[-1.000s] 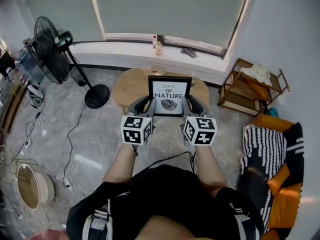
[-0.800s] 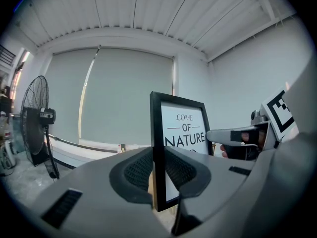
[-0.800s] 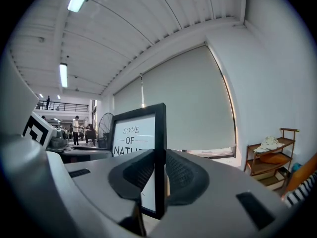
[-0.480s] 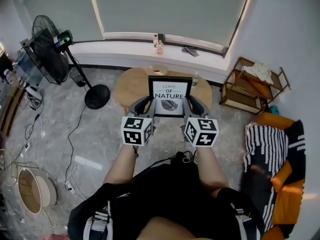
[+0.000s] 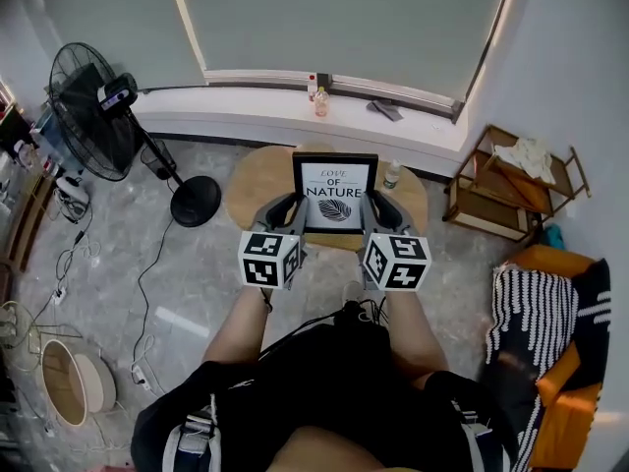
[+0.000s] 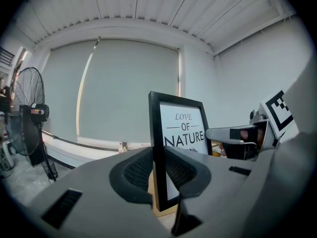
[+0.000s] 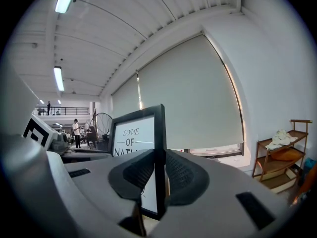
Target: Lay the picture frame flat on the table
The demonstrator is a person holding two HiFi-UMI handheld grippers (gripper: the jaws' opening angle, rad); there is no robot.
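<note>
One black picture frame point(image 5: 334, 193) was upright over a round wooden worktop point(image 5: 257, 180), towards its near edge. Two grippers held it: the left gripper point(image 5: 293, 206) pinched its left side between two fingers point(image 6: 133, 170), the right gripper point(image 5: 371, 206) its right side. One small bottle point(image 5: 392, 174) stood near the worktop's right edge.

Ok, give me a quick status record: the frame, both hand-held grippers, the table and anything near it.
picture frame: upright, print facing the person, not yet flat
left hand-held gripper: shut on the frame's left edge
right hand-held gripper: shut on the frame's right edge
round wooden table: directly beyond the frame
frame touching table: cannot tell
small bottle: upright, right of the frame, near the table's far edge
</note>
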